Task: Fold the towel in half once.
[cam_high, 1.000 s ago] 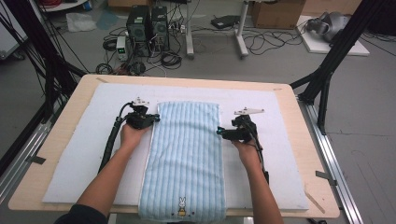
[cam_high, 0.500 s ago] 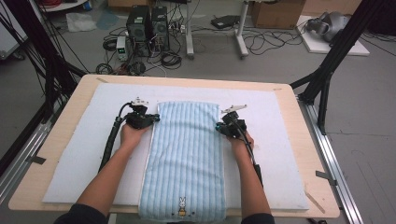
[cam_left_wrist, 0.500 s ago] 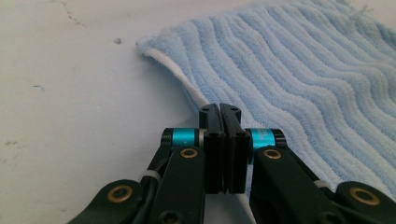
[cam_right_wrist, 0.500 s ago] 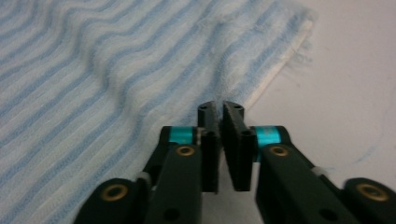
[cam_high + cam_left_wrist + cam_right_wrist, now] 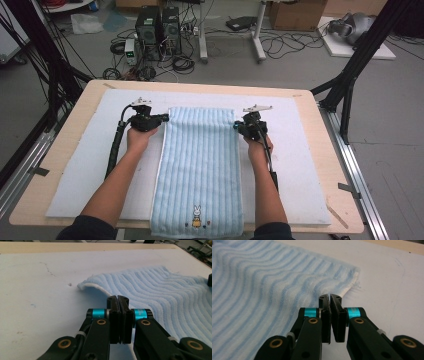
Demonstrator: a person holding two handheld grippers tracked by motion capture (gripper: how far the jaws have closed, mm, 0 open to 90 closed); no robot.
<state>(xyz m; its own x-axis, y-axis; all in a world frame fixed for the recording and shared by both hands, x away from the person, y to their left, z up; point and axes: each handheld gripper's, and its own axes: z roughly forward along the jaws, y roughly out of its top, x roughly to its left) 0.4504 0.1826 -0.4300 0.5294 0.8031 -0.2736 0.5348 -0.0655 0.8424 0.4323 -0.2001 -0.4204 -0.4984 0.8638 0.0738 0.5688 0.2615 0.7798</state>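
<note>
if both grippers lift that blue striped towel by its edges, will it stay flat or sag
The towel would probably sag: its edge already humps up beside the left gripper. It looks light, thin terry. The ribbed pile should resist slipping from the right gripper.

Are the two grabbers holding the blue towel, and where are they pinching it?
Yes. The left gripper pinches the towel's left edge near the far corner, which lifts slightly. The right gripper has just closed on the right edge near its far corner.
</note>
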